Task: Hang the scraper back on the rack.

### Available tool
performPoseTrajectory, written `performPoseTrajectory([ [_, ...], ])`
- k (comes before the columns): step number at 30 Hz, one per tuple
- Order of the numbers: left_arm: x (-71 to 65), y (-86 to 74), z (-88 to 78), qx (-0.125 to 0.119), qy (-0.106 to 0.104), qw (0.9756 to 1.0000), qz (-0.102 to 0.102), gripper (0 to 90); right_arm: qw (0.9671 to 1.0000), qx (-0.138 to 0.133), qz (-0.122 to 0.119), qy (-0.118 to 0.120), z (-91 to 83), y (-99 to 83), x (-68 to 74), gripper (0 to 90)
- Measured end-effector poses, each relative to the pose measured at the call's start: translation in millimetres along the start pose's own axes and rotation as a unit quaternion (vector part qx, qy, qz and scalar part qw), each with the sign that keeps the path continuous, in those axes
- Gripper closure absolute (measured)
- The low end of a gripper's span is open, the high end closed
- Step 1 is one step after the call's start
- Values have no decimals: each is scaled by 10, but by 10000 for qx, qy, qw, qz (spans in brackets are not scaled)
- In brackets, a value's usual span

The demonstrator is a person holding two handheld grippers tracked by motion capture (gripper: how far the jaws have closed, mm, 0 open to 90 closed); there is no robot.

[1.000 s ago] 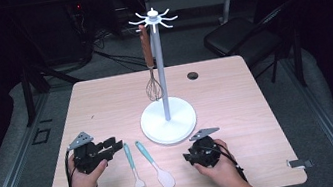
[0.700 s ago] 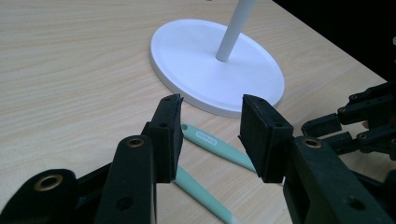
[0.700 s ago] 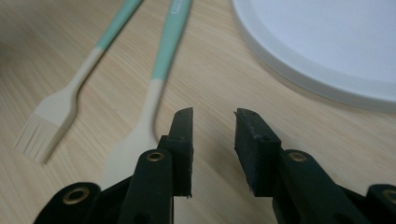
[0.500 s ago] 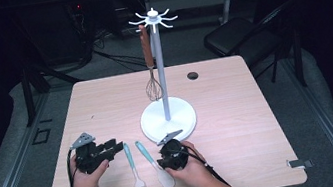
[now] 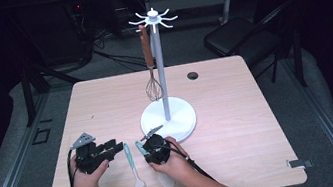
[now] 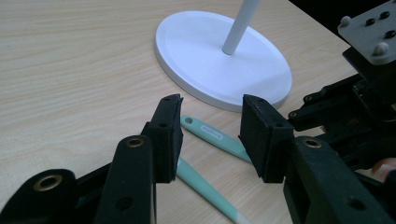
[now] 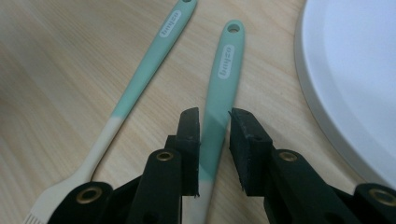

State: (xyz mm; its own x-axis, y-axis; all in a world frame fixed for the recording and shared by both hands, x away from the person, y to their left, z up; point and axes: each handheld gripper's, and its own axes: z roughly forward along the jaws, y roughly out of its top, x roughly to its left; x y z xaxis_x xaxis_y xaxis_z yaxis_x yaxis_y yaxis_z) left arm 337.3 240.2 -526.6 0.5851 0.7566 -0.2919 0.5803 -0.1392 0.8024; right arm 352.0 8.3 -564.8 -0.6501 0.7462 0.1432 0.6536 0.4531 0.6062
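Two mint utensils on a pale wood counter [image 5: 238,112], dark room, right gripper [image 7: 215,116] closing around the spatula [image 7: 223,74] handle, left gripper [image 6: 210,126] spread, empty

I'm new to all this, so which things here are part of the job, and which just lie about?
In use:
right gripper, jaws just closing around the spatula handle
left gripper, open
white rack

Lying about:
brush
whisk, hanging on the rack
black cap
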Motion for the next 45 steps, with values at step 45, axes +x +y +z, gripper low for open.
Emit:
performPoseTrajectory([
  [45, -43, -67, 167, 178, -48, 9996, -193, 550, 9994, -301, -88, -163, 81, 53, -2, 718],
])
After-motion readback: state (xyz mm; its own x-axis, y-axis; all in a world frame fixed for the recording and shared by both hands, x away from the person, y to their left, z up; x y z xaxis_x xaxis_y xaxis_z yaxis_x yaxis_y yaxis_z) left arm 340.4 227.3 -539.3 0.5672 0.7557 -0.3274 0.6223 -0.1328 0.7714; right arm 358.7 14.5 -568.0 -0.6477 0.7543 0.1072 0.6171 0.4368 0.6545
